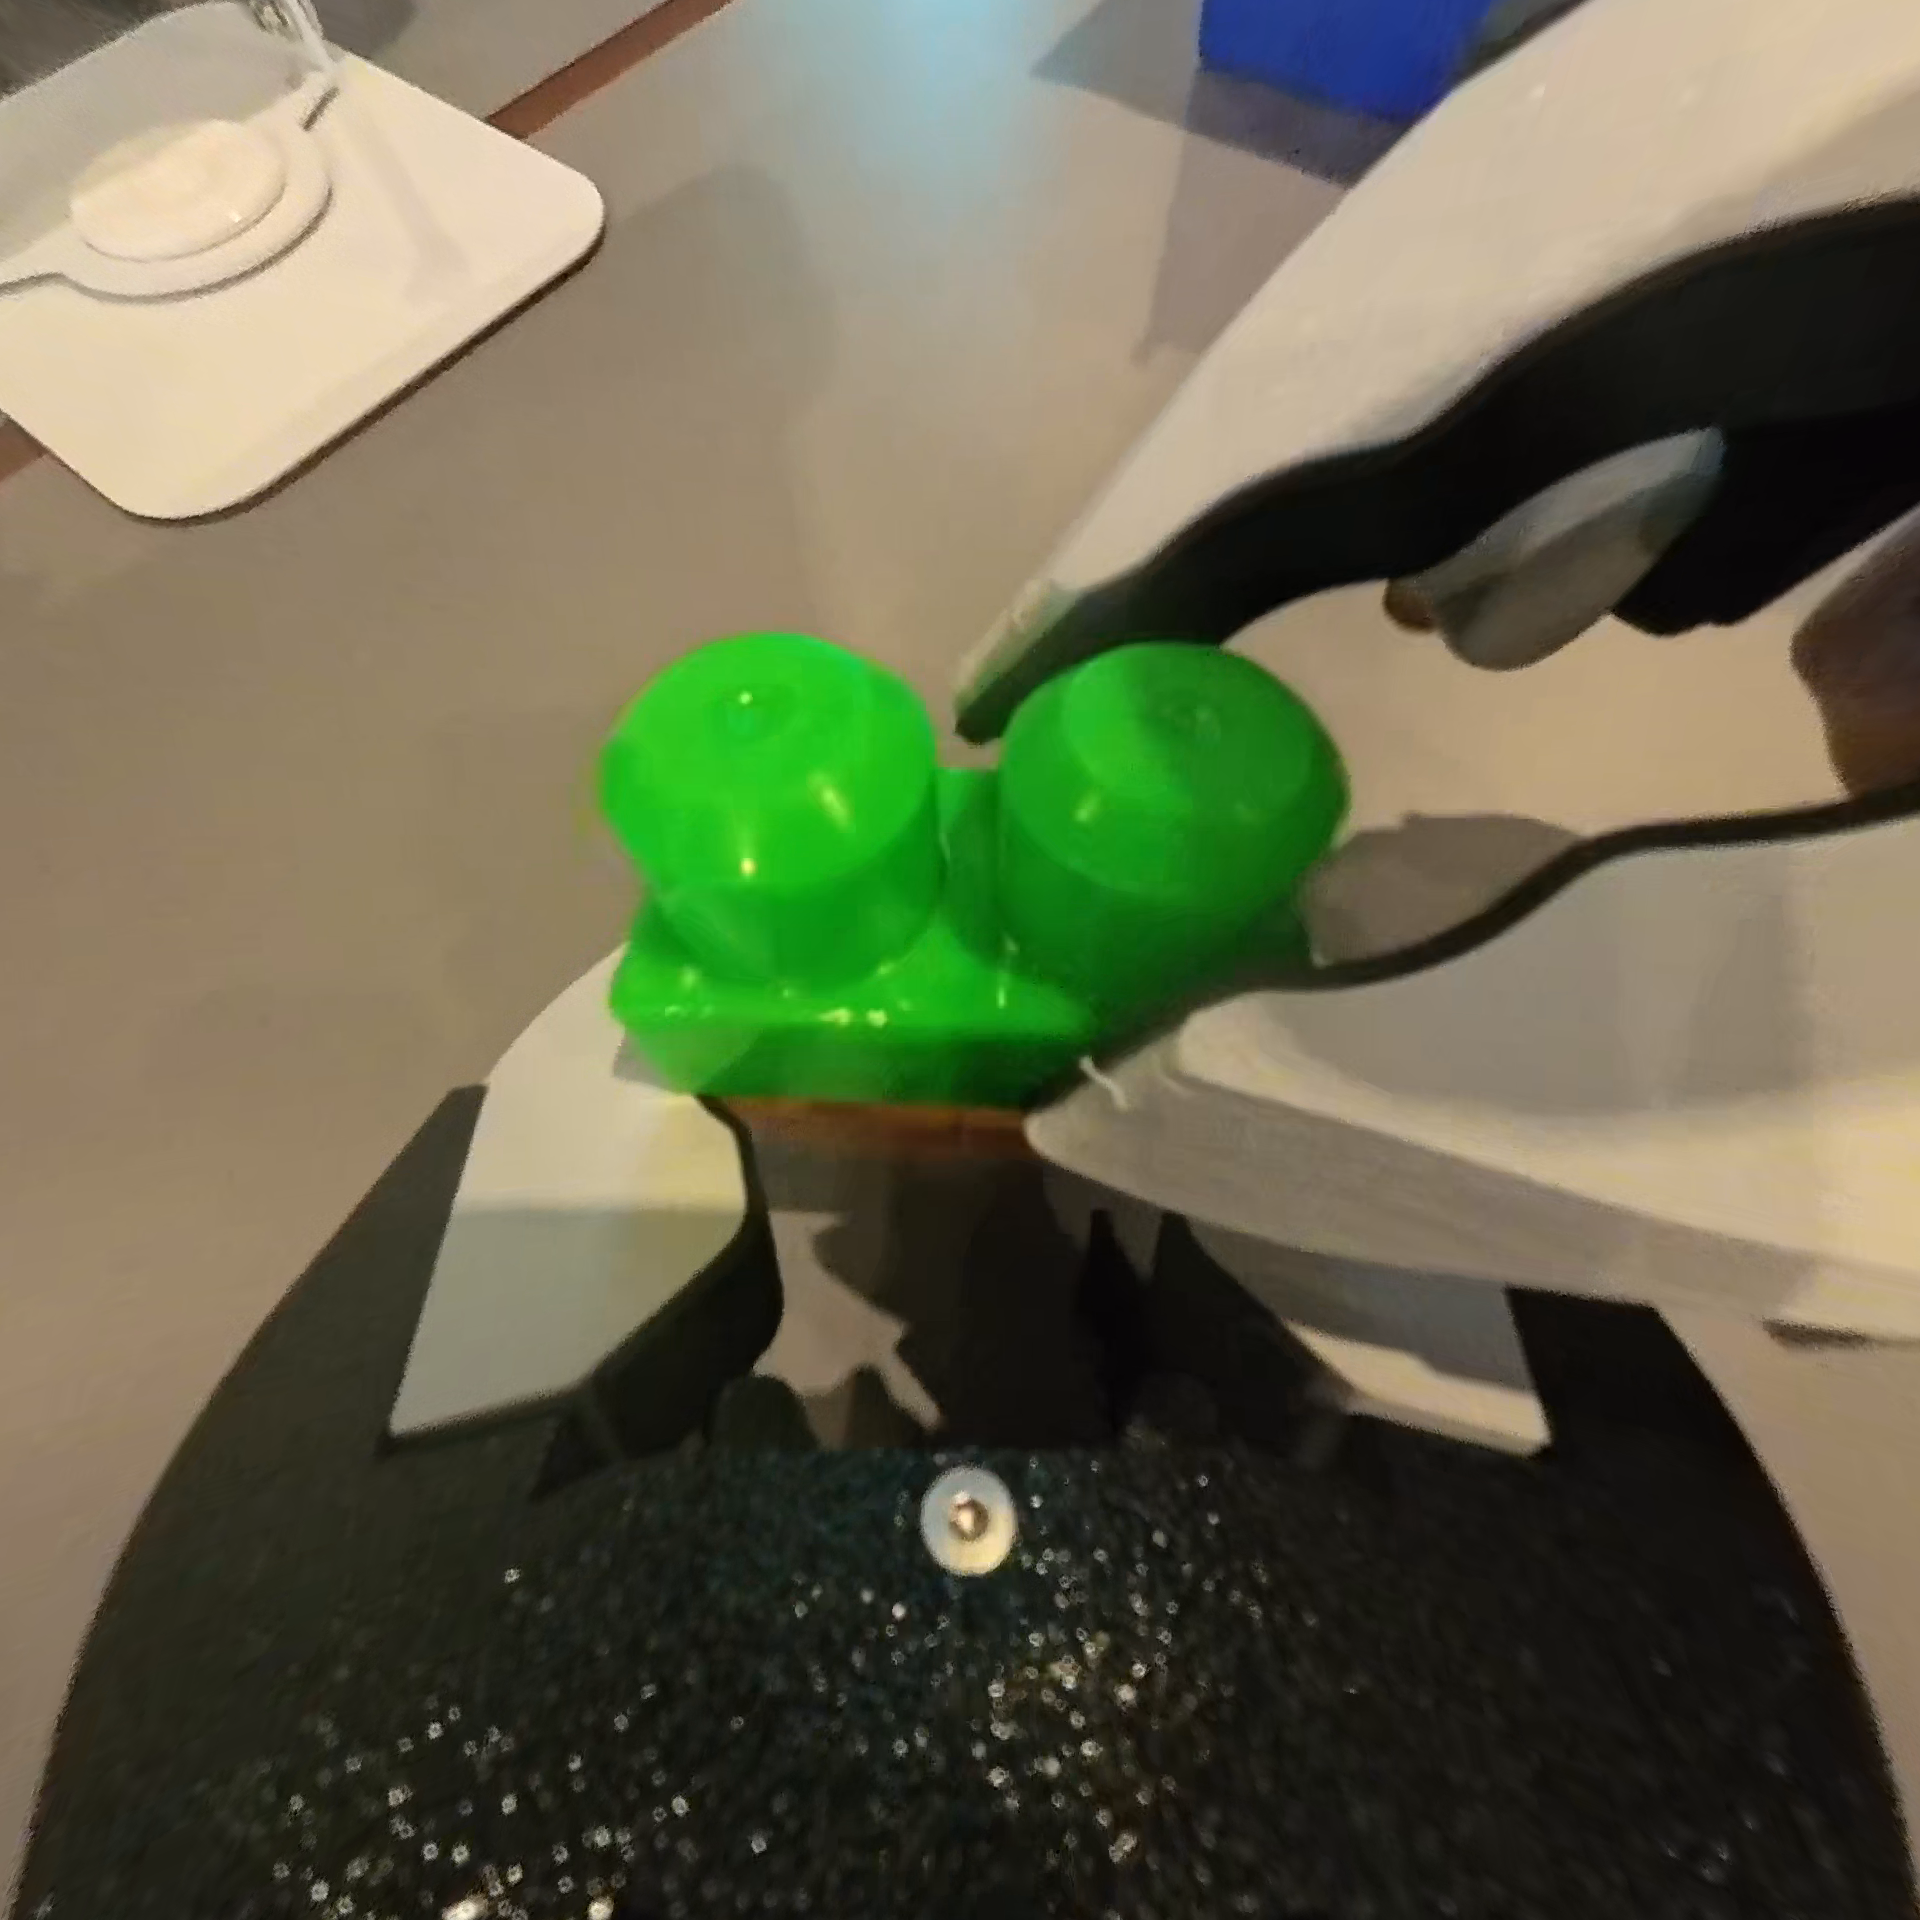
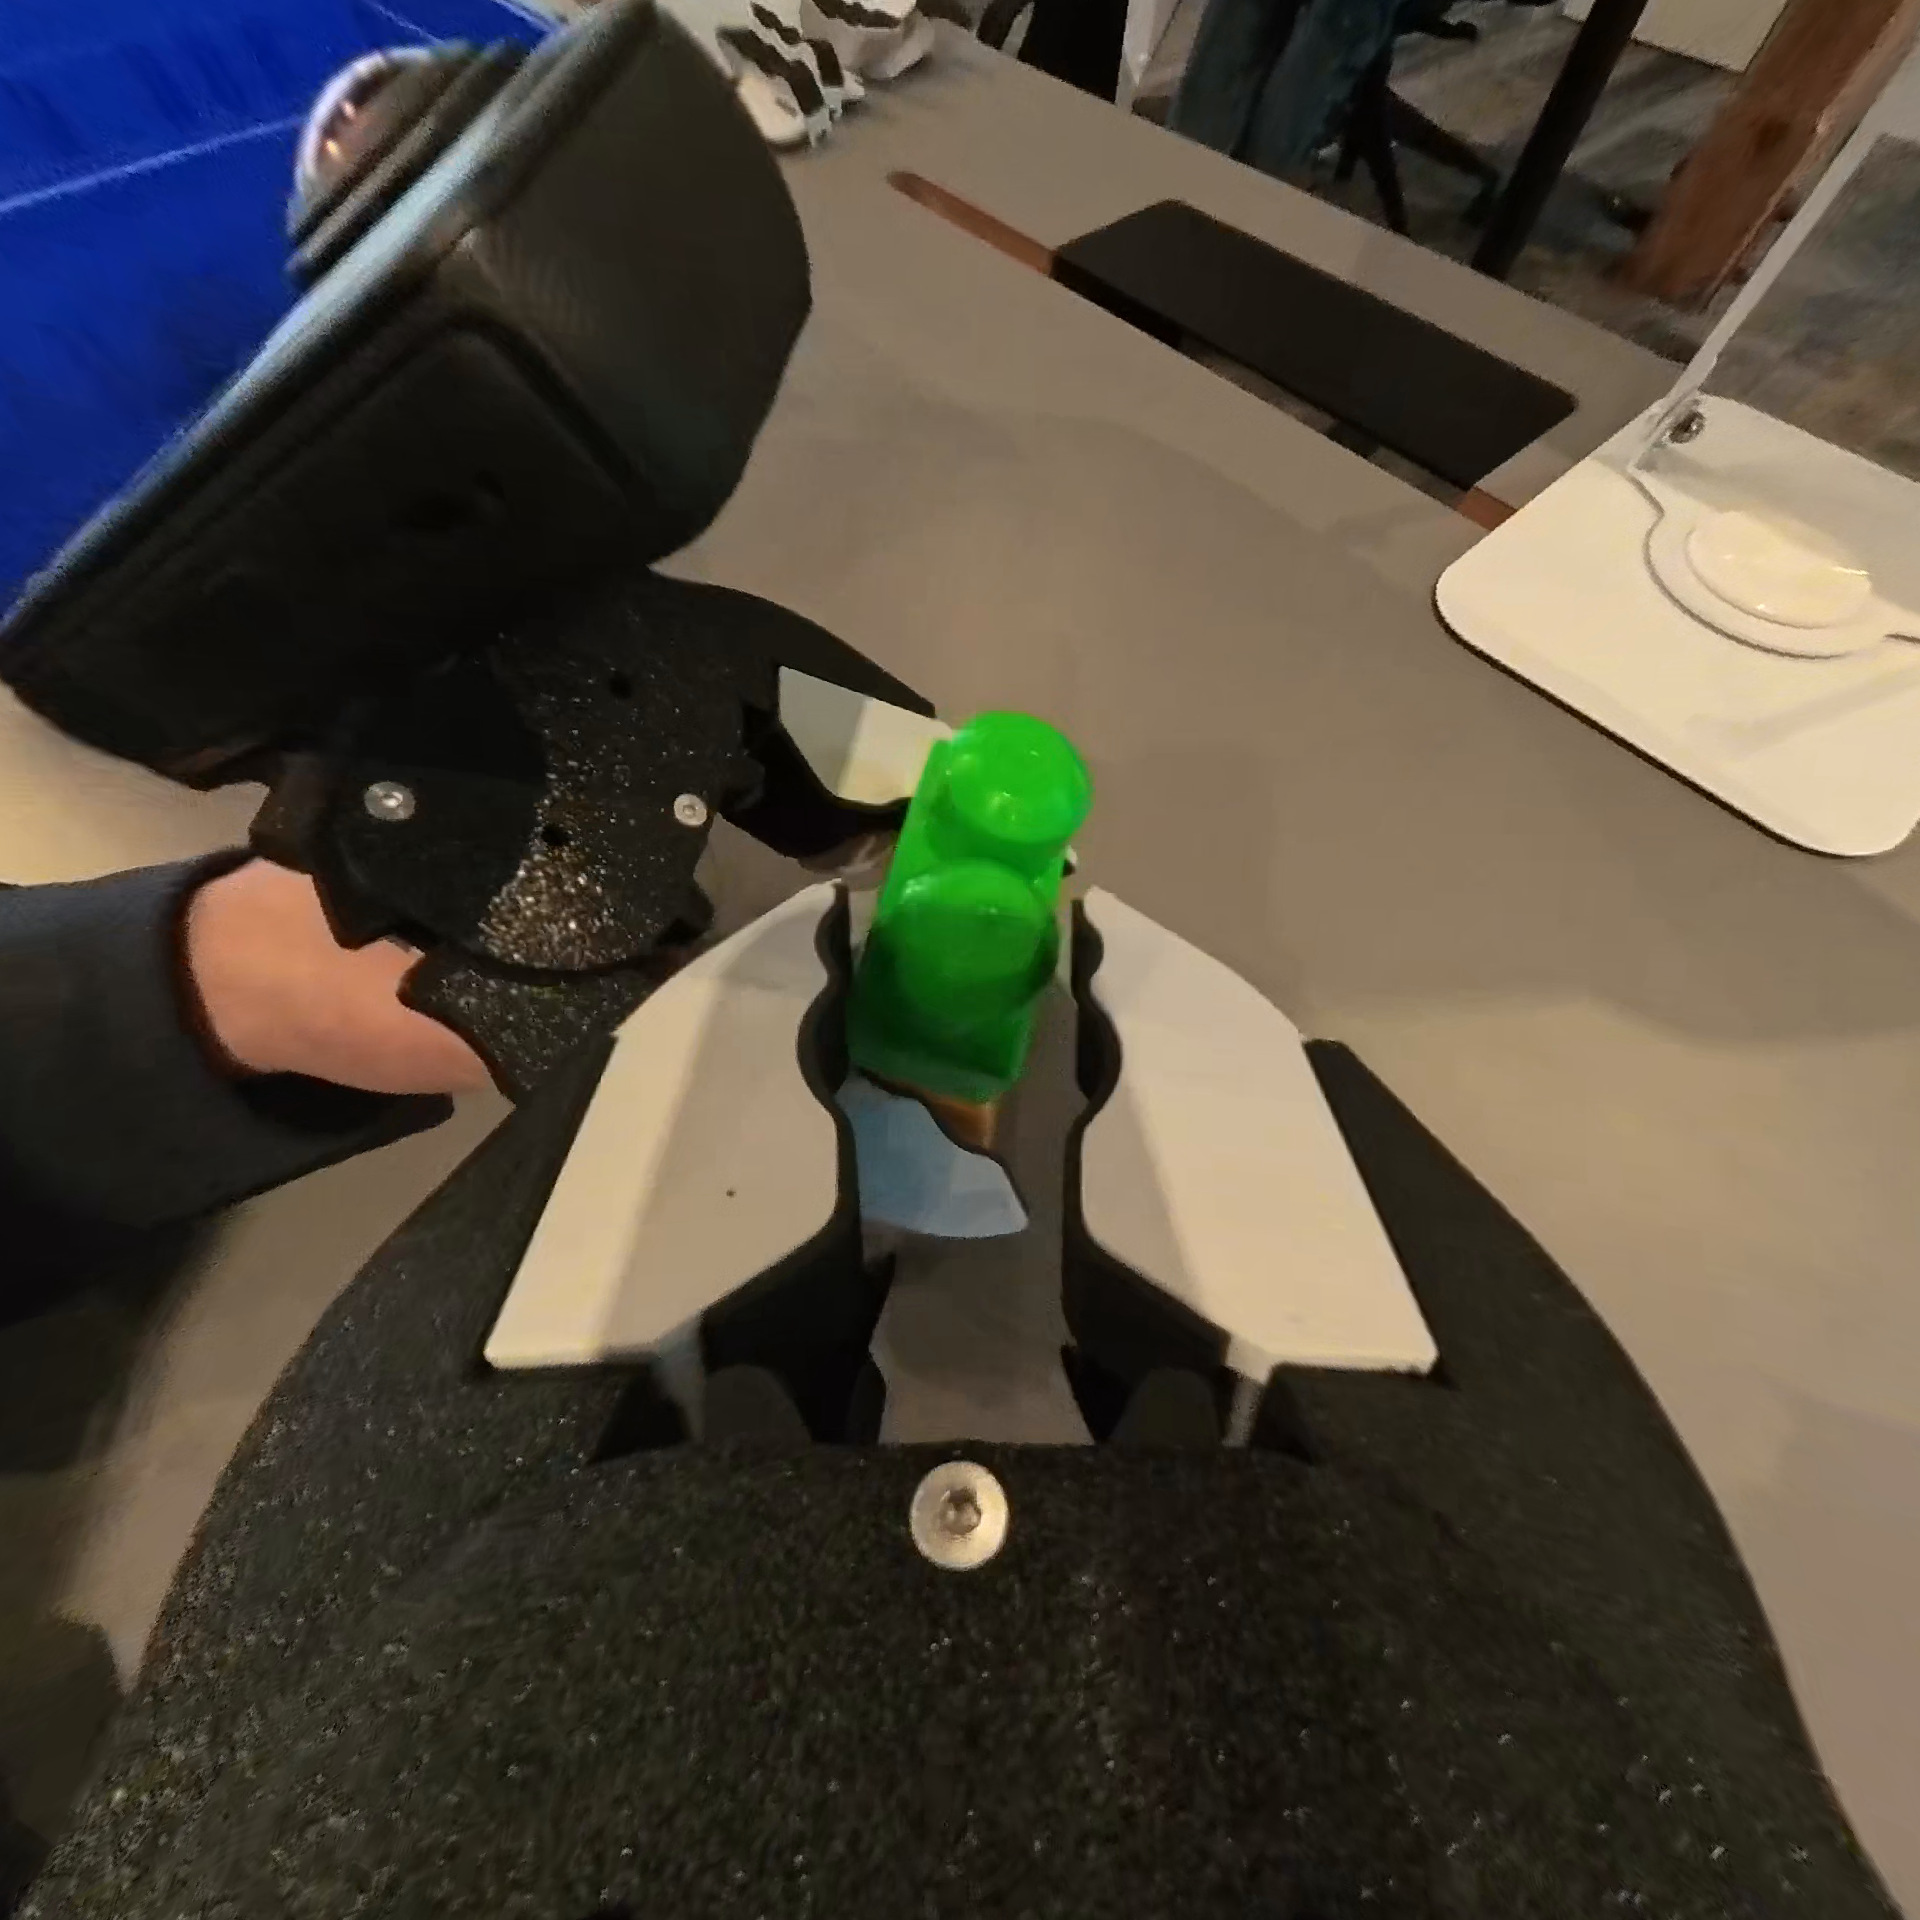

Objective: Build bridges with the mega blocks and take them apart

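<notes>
The block with two bumps [image 2: 971, 914] sits above the table [image 2: 1299, 935], on top of another block [image 2: 971, 1117]. The left gripper [image 2: 883, 800] comes at it from the left, and its jaws reach around the far end. The right gripper [image 2: 956, 1029] comes from the near side, with one finger on each side of the block. A flat stand [image 2: 1662, 727] rests on the table, off to the right. A flat mat [image 2: 1320, 343] lies farther back.

I see a bright green two-stud block [image 1: 831, 883], glossy, held above the grey tabletop [image 1: 312, 831] rather than resting on it. It sits stacked on a brownish block [image 2: 971, 1114], which shows only as a thin strip beneath. Below that is something pale blue [image 2: 935, 1174], possibly another block; blur hides its shape.
</notes>
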{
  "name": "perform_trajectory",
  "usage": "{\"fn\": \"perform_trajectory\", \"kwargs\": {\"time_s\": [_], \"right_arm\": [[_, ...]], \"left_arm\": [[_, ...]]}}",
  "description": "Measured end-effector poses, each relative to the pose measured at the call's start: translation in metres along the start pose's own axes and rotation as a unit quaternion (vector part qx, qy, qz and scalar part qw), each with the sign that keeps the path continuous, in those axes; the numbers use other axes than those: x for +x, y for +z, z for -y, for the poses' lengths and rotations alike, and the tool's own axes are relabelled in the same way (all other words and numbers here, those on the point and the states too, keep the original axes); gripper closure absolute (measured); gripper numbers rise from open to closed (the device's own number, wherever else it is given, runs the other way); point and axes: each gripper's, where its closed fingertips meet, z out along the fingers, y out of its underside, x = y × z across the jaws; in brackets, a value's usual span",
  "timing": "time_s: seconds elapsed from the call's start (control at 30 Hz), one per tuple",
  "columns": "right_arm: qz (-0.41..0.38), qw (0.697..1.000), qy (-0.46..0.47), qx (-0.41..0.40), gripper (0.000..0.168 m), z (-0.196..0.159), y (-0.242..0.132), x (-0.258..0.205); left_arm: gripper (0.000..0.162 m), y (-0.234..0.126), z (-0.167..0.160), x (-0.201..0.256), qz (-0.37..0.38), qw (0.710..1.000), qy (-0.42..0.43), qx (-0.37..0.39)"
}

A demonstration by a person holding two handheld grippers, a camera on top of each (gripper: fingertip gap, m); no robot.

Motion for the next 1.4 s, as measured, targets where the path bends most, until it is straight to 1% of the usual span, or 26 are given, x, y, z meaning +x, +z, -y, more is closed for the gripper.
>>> {"fn": "perform_trajectory", "kwargs": {"time_s": [0.03, 0.1, 0.2, 0.27, 0.33, 0.4, 0.47, 0.53, 0.6, 0.63, 0.7, 0.77, 0.83, 0.9, 0.93, 1.0, 1.03, 1.1, 1.2, 1.4], "right_arm": [[0.002, 1.000, -0.003, 0.003, 0.128, 0.000, -0.001, 0.000], [0.014, 1.000, -0.002, 0.018, 0.125, 0.003, -0.006, -0.002], [0.043, 0.998, 0.005, 0.055, 0.126, 0.013, -0.017, -0.005], [0.063, 0.995, -0.001, 0.079, 0.117, 0.021, -0.027, -0.006], [0.090, 0.988, -0.032, 0.121, 0.109, 0.033, -0.043, -0.006], [0.131, 0.971, -0.088, 0.177, 0.093, 0.045, -0.063, -0.010], [0.163, 0.947, -0.182, 0.208, 0.084, 0.047, -0.077, -0.019], [0.160, 0.924, -0.283, 0.201, 0.077, 0.038, -0.077, -0.025], [0.154, 0.909, -0.349, 0.166, 0.073, 0.028, -0.070, -0.029], [0.150, 0.905, -0.364, 0.159, 0.080, 0.027, -0.068, -0.029], [0.157, 0.913, -0.339, 0.162, 0.093, 0.035, -0.068, -0.029], [0.164, 0.932, -0.270, 0.177, 0.108, 0.051, -0.071, -0.023], [0.158, 0.944, -0.202, 0.206, 0.134, 0.068, -0.073, -0.014], [0.168, 0.950, -0.159, 0.212, 0.144, 0.076, -0.070, -0.011], [0.175, 0.953, -0.153, 0.196, 0.140, 0.074, -0.065, -0.012], [0.204, 0.950, -0.171, 0.162, 0.121, 0.063, -0.057, -0.019], [0.218, 0.945, -0.182, 0.162, 0.116, 0.059, -0.056, -0.023], [0.240, 0.938, -0.190, 0.165, 0.117, 0.053, -0.056, -0.026], [0.246, 0.939, -0.192, 0.146, 0.125, 0.042, -0.052, -0.019], [0.334, 0.922, -0.172, 0.095, 0.140, 0.025, -0.053, -0.030]], "left_arm": [[0.073, -0.001, 0.000, 0.001, -0.005, 1.000, 0.003, 0.001], [0.073, -0.003, -0.001, 0.002, -0.013, 1.000, 0.004, 0.001], [0.073, -0.007, 0.002, 0.004, -0.031, 0.999, 0.003, 0.008], [0.074, -0.010, 0.003, 0.006, -0.044, 0.999, 0.001, 0.011], [0.074, -0.016, 0.006, 0.010, -0.072, 0.997, 0.001, 0.018], [0.074, -0.028, 0.014, 0.021, -0.134, 0.990, 0.003, 0.037], [0.073, -0.043, 0.022, 0.031, -0.206, 0.977, 0.001, 0.056], [0.073, -0.061, 0.032, 0.040, -0.276, 0.958, 0.001, 0.075], [0.073, -0.076, 0.037, 0.047, -0.328, 0.941, 0.011, 0.080], [0.073, -0.081, 0.038, 0.048, -0.341, 0.936, 0.017, 0.082], [0.073, -0.083, 0.038, 0.043, -0.325, 0.941, 0.041, 0.080], [0.073, -0.079, 0.035, 0.035, -0.282, 0.955, 0.064, 0.071], [0.073, -0.073, 0.029, 0.032, -0.247, 0.964, 0.084, 0.058], [0.073, -0.066, 0.023, 0.034, -0.226, 0.967, 0.108, 0.041], [0.073, -0.062, 0.019, 0.036, -0.218, 0.968, 0.120, 0.033], [0.073, -0.056, 0.015, 0.042, -0.216, 0.967, 0.132, 0.019], [0.073, -0.054, 0.014, 0.045, -0.220, 0.966, 0.133, 0.018], [0.073, -0.053, 0.012, 0.049, -0.225, 0.965, 0.135, 0.016], [0.073, -0.053, 0.008, 0.056, -0.232, 0.960, 0.156, 0.009], [0.073, -0.050, 0.000, 0.069, -0.251, 0.948, 0.194, -0.011]]}}
